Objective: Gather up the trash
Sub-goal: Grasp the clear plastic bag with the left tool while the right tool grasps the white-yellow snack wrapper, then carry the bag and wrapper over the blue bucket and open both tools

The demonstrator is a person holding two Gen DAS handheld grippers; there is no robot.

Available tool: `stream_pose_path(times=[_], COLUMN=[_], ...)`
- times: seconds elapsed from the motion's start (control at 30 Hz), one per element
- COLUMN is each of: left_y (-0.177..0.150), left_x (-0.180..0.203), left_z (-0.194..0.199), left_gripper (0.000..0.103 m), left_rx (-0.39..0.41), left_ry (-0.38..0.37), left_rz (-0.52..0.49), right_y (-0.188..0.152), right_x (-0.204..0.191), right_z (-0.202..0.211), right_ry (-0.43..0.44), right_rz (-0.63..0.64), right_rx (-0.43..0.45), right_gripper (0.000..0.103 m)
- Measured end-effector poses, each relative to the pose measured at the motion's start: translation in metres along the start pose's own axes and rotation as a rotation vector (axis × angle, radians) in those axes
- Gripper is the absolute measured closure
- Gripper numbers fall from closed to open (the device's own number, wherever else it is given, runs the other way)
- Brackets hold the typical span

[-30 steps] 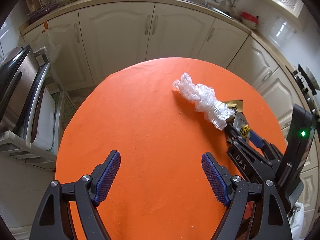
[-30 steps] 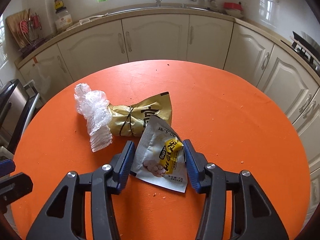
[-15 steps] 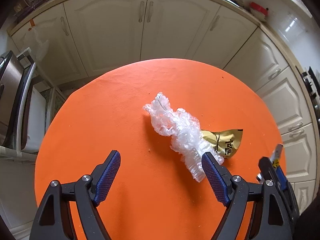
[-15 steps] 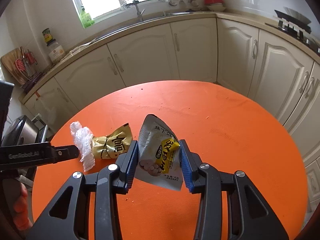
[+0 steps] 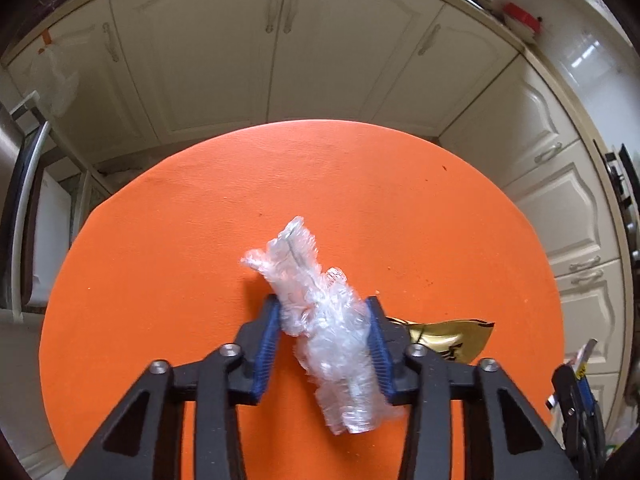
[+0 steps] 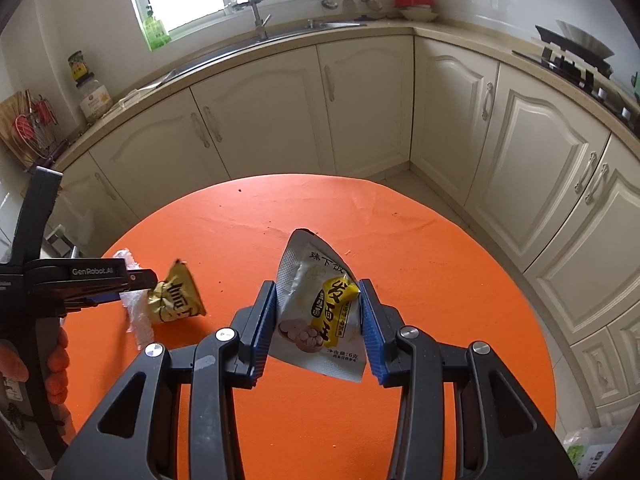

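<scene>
My left gripper (image 5: 322, 336) is shut on a crumpled clear plastic wrap (image 5: 320, 312) on the round orange table (image 5: 160, 260). A gold snack wrapper (image 5: 448, 340) lies just right of it. My right gripper (image 6: 318, 320) is shut on a silver and yellow snack packet (image 6: 320, 308) and holds it above the table (image 6: 440, 280). In the right wrist view the left gripper (image 6: 132, 284) sits at the far left, with the plastic wrap (image 6: 138, 316) and the gold wrapper (image 6: 178, 296) beside it.
Cream kitchen cabinets (image 6: 260, 120) curve around behind the table. A sink and tap (image 6: 256, 20) stand under the window. A stove (image 6: 576, 56) is at the right. A white bag (image 6: 592, 448) lies on the floor at bottom right.
My left gripper moved onto the plastic wrap and shut on it. My right gripper lifted the silver packet higher off the table.
</scene>
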State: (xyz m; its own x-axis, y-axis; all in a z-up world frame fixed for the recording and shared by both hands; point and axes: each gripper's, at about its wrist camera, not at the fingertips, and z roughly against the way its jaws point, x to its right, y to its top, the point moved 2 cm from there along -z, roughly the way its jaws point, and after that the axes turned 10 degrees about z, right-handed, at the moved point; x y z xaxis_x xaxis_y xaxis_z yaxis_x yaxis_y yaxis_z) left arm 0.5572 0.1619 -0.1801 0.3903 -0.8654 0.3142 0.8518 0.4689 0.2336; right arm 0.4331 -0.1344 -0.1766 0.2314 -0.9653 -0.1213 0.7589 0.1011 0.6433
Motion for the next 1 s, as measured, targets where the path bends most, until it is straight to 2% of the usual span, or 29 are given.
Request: stream_pose_path(times=[0.13, 0.3, 0.47, 0.73, 0.9, 1.0], left_y=[0.000, -0.010, -0.031, -0.074, -0.103, -0.112], left_x=[0.005, 0.004, -0.002, -0.017, -0.024, -0.028], left_z=[0.003, 0.013, 0.032, 0.057, 0.077, 0.083], left_gripper=[0.083, 0.083, 0.083, 0.083, 0.083, 0.083], left_rx=[0.028, 0.043, 0.104, 0.101, 0.048, 0.054], left_ry=[0.025, 0.015, 0.048, 0.006, -0.067, -0.082], left_rz=[-0.040, -0.052, -0.095, -0.138, -0.173, -0.188], right_y=[-0.005, -0.011, -0.023, -0.049, -0.069, -0.083], right_x=[0.010, 0.014, 0.019, 0.028, 0.033, 0.034], right_z=[0.002, 0.016, 0.039, 0.074, 0.098, 0.108], right_ry=[-0.004, -0.026, -0.050, -0.053, -0.070, -0.073], right_rz=[-0.024, -0.016, -0.011, -0.023, -0.046, -0.055], right_rx=[-0.019, -0.010, 0.005, 0.008, 0.033, 0.032], right_gripper=[0.063, 0.062, 0.062, 0.062, 0.062, 0.062])
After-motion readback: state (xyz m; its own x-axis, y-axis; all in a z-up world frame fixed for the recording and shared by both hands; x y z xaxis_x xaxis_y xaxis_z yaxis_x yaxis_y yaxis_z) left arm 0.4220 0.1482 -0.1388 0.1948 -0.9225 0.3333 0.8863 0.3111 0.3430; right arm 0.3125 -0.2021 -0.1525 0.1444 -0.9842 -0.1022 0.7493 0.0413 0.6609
